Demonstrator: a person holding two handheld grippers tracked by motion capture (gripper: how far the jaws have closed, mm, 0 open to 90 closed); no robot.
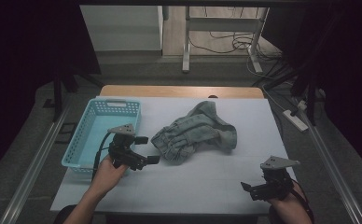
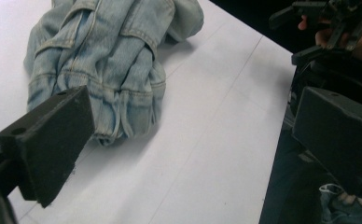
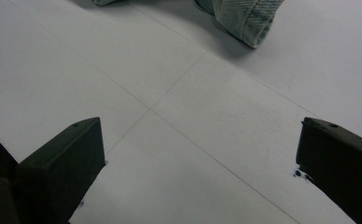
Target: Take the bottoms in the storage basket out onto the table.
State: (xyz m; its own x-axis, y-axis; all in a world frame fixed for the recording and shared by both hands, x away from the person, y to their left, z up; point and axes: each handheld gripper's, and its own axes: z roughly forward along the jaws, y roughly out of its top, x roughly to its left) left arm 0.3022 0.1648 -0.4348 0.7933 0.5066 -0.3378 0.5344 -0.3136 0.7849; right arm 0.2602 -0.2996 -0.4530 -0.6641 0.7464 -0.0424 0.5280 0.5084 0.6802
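A crumpled light-blue denim garment (image 1: pixel 195 133) lies in the middle of the white table (image 1: pixel 193 184). My left gripper (image 1: pixel 147 149) hovers just left of it, open, with its jaws pointing at the cloth and nothing between them. In the left gripper view the denim (image 2: pixel 114 60) lies just beyond the wide-apart jaws of the left gripper (image 2: pixel 193 135). My right gripper (image 1: pixel 252 190) sits near the table's front right corner, open and apart from the garment. In the right gripper view, bare table lies between the jaws of the right gripper (image 3: pixel 202 170), and a denim edge (image 3: pixel 244 16) shows far ahead.
A light-blue plastic basket (image 1: pixel 83 140) stands at the table's left side, right behind my left hand. Beyond the far edge are desk legs (image 1: pixel 186 42) and cables on the floor. A power strip (image 1: pixel 296 120) lies off the right side.
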